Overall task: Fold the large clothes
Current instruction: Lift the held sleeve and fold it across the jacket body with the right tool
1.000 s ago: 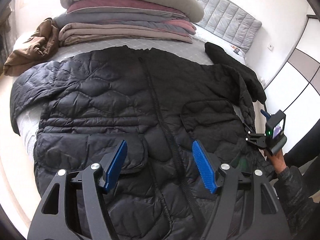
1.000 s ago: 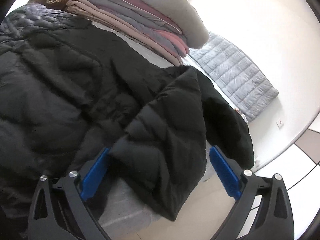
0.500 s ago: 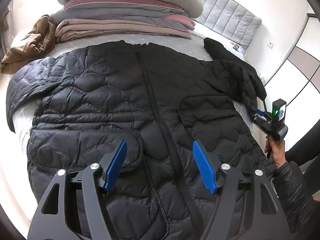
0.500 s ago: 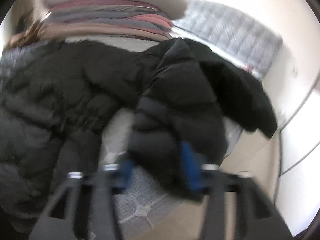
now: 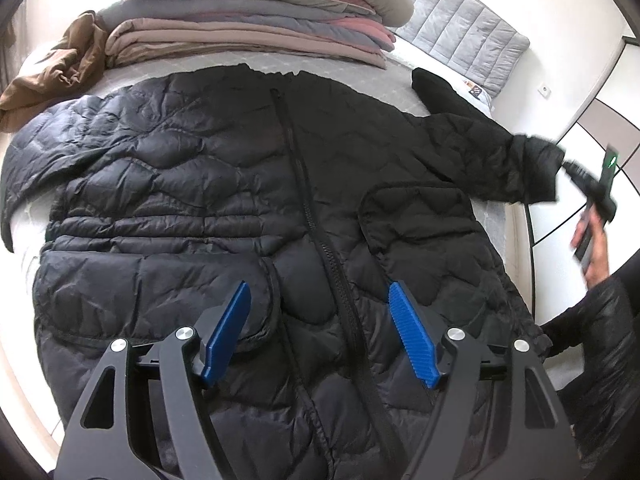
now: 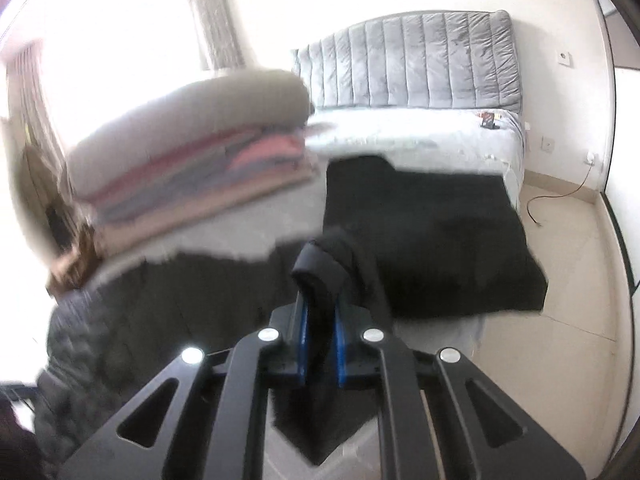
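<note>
My left gripper point(image 5: 318, 330) hangs over the lower front of the black quilted jacket point(image 5: 224, 184), blue pads wide apart, nothing between them, hovering just above the zipper point(image 5: 308, 200) near the hem. Jacket lies front-up, spread flat across the bed point(image 5: 348, 68), zipped, collar toward the stack of folded blankets point(image 5: 248, 28). One sleeve hangs off the bed edge at the left of this view; the other sleeve point(image 5: 500, 160) is stretched out straight to the right, past the mattress edge. My right gripper point(image 6: 320, 320) is clamped on that sleeve's cuff point(image 6: 320, 268), pads nearly together with black fabric pinched between them; right wrist view is motion-blurred. The person's hand point(image 5: 596, 248) holding that gripper shows at the right edge of the left view. Brown garment point(image 5: 52, 72) bunched beside the blanket stack. Another black garment point(image 6: 432, 236) lies on the bed beyond the cuff. Grey padded headboard point(image 6: 420, 60) at the far end.
</note>
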The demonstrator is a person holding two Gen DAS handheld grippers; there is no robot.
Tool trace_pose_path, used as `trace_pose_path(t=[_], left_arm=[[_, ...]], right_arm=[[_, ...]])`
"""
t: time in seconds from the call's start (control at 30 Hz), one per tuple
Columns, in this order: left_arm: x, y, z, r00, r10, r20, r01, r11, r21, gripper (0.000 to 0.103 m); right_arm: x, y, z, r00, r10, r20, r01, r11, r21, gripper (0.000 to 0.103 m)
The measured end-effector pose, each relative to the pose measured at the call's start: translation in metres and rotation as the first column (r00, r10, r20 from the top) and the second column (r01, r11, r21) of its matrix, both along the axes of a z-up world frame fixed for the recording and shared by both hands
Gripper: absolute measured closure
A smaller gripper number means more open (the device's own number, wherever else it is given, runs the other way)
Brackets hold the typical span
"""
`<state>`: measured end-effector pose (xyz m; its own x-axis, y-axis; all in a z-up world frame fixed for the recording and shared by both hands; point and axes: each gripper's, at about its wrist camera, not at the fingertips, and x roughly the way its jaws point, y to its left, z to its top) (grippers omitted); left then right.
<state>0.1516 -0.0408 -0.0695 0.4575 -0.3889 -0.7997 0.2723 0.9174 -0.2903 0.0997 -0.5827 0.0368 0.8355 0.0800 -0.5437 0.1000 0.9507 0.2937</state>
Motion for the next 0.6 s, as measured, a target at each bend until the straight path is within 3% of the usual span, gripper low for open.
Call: trace_pose_path(t=[0.17,0.4,0.5,0.6], left_arm=[[0.011,-0.006,-0.008,1.0,-0.002,-0.023,0.002,1.0,-0.002,0.034],[0.022,-0.012,-0.012,0.999,-0.008,-0.031,0.008,1.0,0.012,0.034],[0.028,-0.013,-0.014,0.999,-0.011,-0.035,0.011,1.0,0.008,0.034],[0.033,-0.013,-0.015,1.0,-0.003,-0.021,0.003,1.0,0.0,0.034]], right_arm=[[0.03,-0.058,0.017,0.999,-0.048,-0.015,0.05,0.985,0.165,0.092],[0.044,-0.143,-0.006,0.984,-0.177,-0.011,0.165,0.885,0.436,0.092],[0.044,-0.161,0.002,0.982,-0.187,0.034,0.146,0.86,0.488,0.092],[0.051,-0.166,-0.003,0.981,-0.191,0.018,0.156,0.851,0.501,0.092]])
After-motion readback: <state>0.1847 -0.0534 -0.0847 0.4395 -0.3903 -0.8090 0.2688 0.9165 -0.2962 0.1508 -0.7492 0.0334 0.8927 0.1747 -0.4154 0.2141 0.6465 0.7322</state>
